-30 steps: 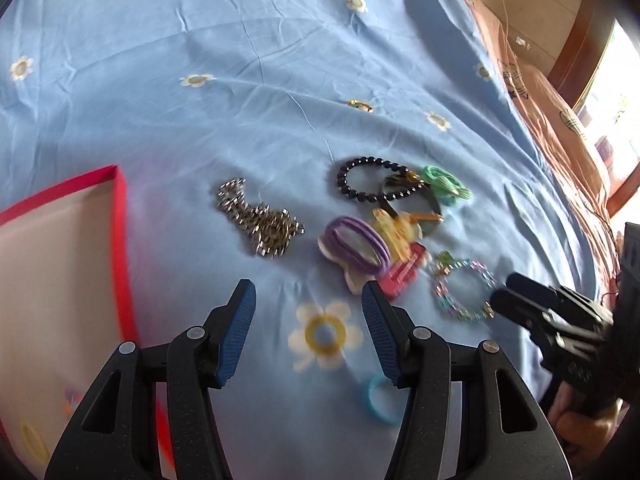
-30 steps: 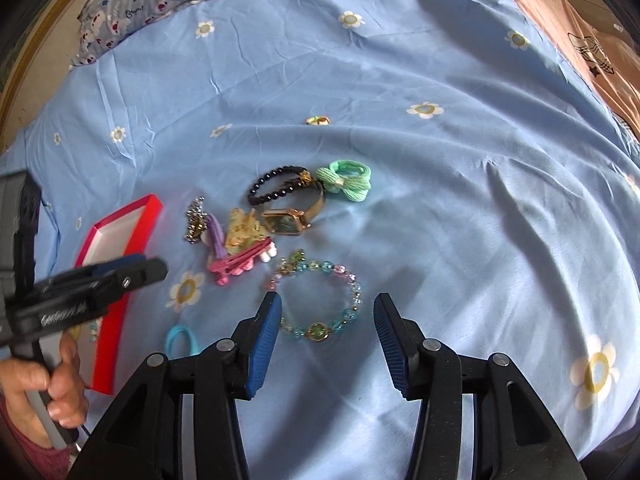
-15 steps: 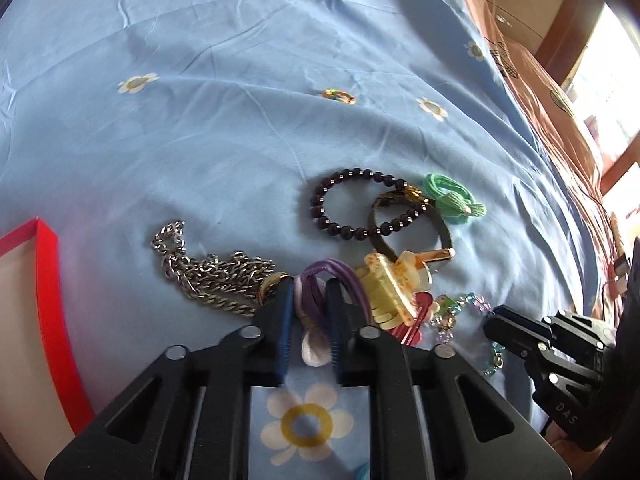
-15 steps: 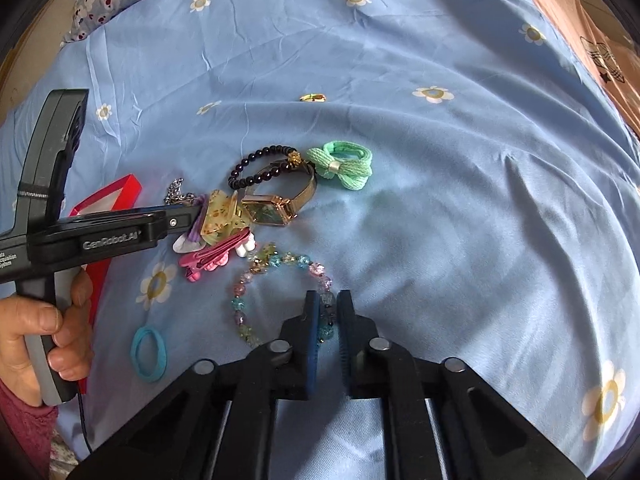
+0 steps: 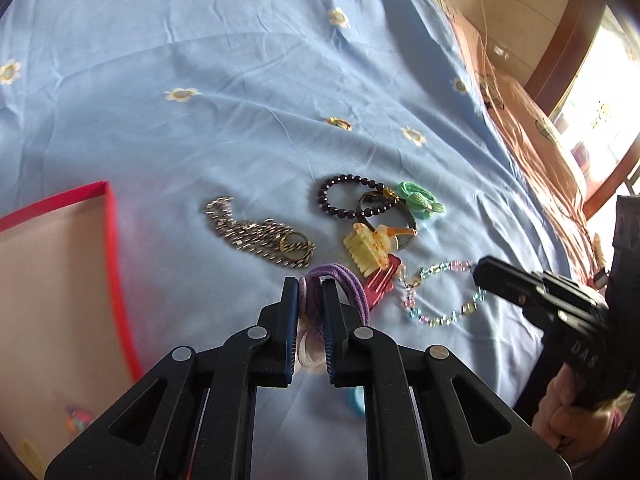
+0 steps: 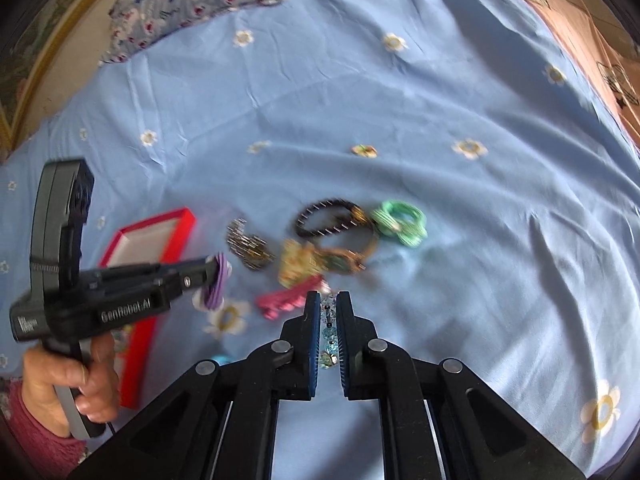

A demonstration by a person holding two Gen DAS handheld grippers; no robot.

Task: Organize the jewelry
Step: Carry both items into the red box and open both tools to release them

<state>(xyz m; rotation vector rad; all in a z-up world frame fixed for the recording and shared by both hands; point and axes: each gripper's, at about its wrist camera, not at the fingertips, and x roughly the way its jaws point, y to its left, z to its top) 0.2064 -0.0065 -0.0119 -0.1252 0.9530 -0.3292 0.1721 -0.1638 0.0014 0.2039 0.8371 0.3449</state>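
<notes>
My left gripper is shut on a purple hair tie with a pale cloth flower, lifted just above the blue sheet; it also shows in the right wrist view. My right gripper is shut on a pastel beaded bracelet, which hangs from its tip in the left wrist view. A red-rimmed box lies left. On the sheet lie a silver chain, a dark bead bracelet, a yellow claw clip, a pink clip, a watch and a green hair tie.
A turquoise ring lies under my left gripper. A small gold ring sits farther back. A patterned pillow lies at the far edge. An orange blanket borders the sheet on the right. The box holds small items.
Both grippers closed from open: the left on the purple hair tie, the right on the beaded bracelet. Both have since lifted, and the left has pulled back toward the red box.
</notes>
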